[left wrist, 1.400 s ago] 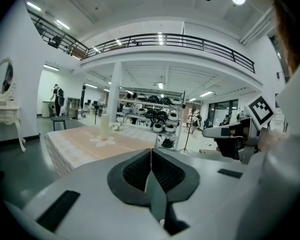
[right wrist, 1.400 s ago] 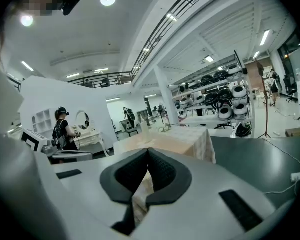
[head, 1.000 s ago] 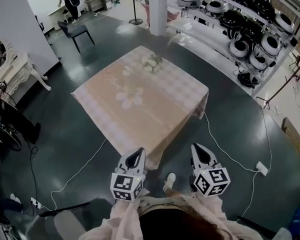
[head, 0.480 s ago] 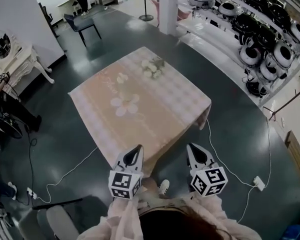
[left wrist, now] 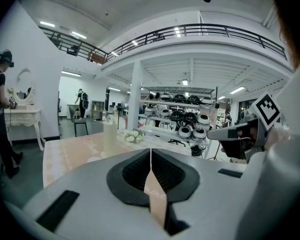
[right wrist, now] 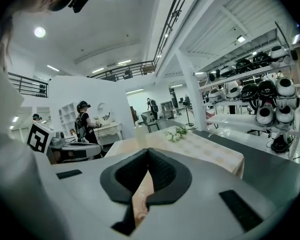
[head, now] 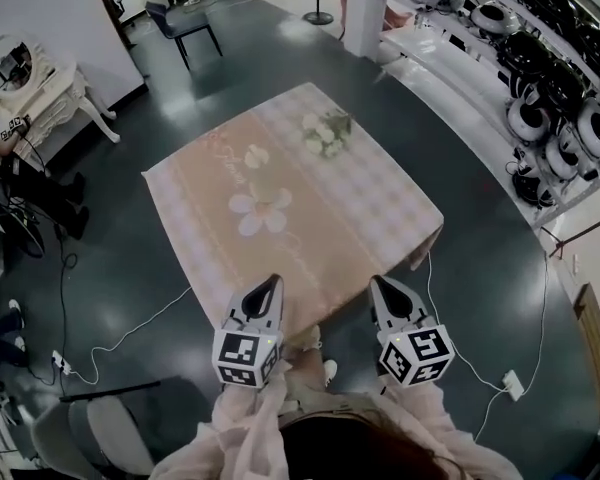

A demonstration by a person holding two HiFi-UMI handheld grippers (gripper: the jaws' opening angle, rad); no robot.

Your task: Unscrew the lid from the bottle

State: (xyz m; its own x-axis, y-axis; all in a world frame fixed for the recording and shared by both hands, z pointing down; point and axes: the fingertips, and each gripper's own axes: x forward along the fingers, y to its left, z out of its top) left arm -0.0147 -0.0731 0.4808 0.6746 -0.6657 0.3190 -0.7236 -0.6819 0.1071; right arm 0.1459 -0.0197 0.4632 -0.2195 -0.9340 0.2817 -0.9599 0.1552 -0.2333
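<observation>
A pale bottle (left wrist: 109, 136) stands upright on the pink-clothed table (head: 370, 203), left of a bunch of white flowers (head: 326, 133). It also shows in the right gripper view as a pale bottle (right wrist: 140, 134). From the head view it is a small pale shape (head: 257, 154) near the table's far side. My left gripper (head: 270, 290) and right gripper (head: 382, 286) hover side by side at the table's near edge, both shut with nothing between the jaws. The bottle is well beyond both. The left gripper (left wrist: 150, 152) and right gripper (right wrist: 148, 152) point at the table.
Cables (head: 130, 333) trail over the dark floor on both sides of the table. A chair (head: 185, 23) and a white dressing table (head: 40, 88) stand at the far left, with a person (left wrist: 0, 109) there. Shelves of round black-and-white units (head: 550, 78) line the right. A pillar (head: 365, 8) rises behind.
Both grippers and the head view have come closer to the table, whose near edge now lies just under the fingertips. The jaws stayed shut.
</observation>
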